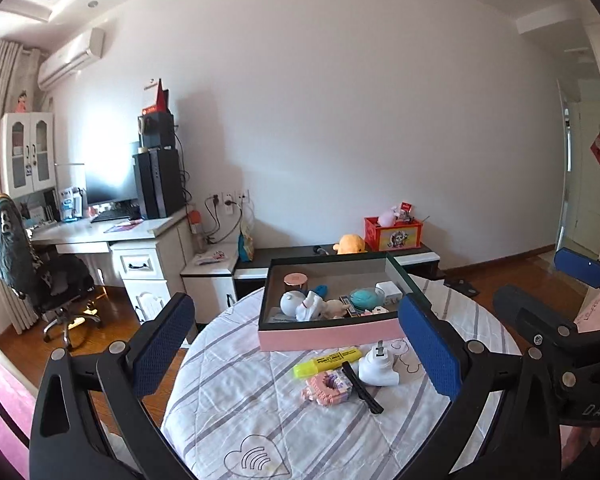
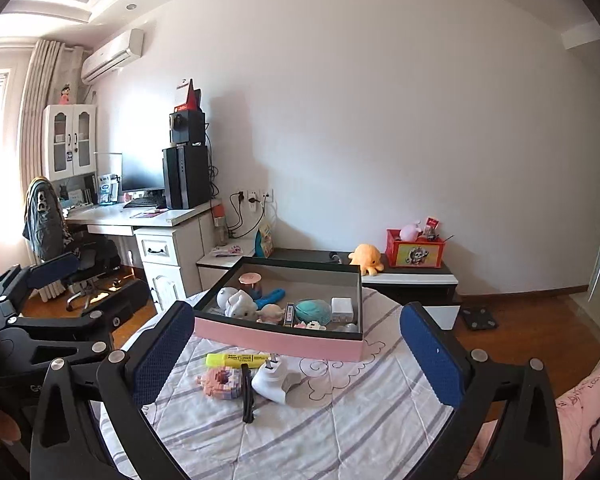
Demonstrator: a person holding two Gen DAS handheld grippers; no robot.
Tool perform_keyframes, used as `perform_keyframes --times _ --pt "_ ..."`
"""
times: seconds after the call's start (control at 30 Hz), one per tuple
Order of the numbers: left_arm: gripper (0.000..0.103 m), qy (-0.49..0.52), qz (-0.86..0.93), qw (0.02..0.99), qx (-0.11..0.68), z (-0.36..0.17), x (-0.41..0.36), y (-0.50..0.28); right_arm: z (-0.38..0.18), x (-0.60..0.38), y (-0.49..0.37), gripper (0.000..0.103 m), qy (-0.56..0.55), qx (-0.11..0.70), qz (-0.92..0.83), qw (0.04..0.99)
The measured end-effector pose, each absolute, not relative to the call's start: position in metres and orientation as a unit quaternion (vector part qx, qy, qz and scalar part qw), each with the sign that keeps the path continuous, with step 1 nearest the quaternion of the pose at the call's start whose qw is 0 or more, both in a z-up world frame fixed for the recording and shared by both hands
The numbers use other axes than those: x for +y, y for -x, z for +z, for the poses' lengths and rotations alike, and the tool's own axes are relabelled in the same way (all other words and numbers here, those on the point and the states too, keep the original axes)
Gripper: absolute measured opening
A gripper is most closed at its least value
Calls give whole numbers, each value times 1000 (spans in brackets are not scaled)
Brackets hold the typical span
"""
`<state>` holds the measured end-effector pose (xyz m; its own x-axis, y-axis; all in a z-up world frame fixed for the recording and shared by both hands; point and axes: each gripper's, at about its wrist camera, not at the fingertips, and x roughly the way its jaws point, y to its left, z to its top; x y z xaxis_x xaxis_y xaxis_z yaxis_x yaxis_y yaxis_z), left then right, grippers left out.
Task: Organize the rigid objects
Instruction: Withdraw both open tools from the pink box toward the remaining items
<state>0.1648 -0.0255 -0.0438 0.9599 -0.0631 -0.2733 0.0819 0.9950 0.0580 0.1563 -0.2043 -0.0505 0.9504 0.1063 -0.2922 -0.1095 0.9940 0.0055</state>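
White desk (image 2: 148, 218) with monitor (image 2: 142, 174), office chair (image 1: 40, 272), wall air conditioner (image 2: 112, 54), orange plush octopus (image 2: 366, 258), red box (image 2: 414, 252)

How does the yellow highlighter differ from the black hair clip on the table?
The yellow highlighter is bright yellow with printed black text; the black hair clip is plain black. The highlighter is thick and blocky, the clip thin and narrow. The highlighter lies close to the pink box; the clip lies nearer the camera. Both lie flat on the striped cloth, outside the box.
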Motion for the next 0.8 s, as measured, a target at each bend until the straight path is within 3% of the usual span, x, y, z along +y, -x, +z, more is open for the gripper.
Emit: perform_keyframes --times 0.37,0.8 --pt "103 -21 10 997 72 -30 -8 -87 -41 -187 -92 103 15 111 45 993" --pt "103 -19 6 997 73 -33 -12 -85 -39 -186 -77 103 21 101 35 994"
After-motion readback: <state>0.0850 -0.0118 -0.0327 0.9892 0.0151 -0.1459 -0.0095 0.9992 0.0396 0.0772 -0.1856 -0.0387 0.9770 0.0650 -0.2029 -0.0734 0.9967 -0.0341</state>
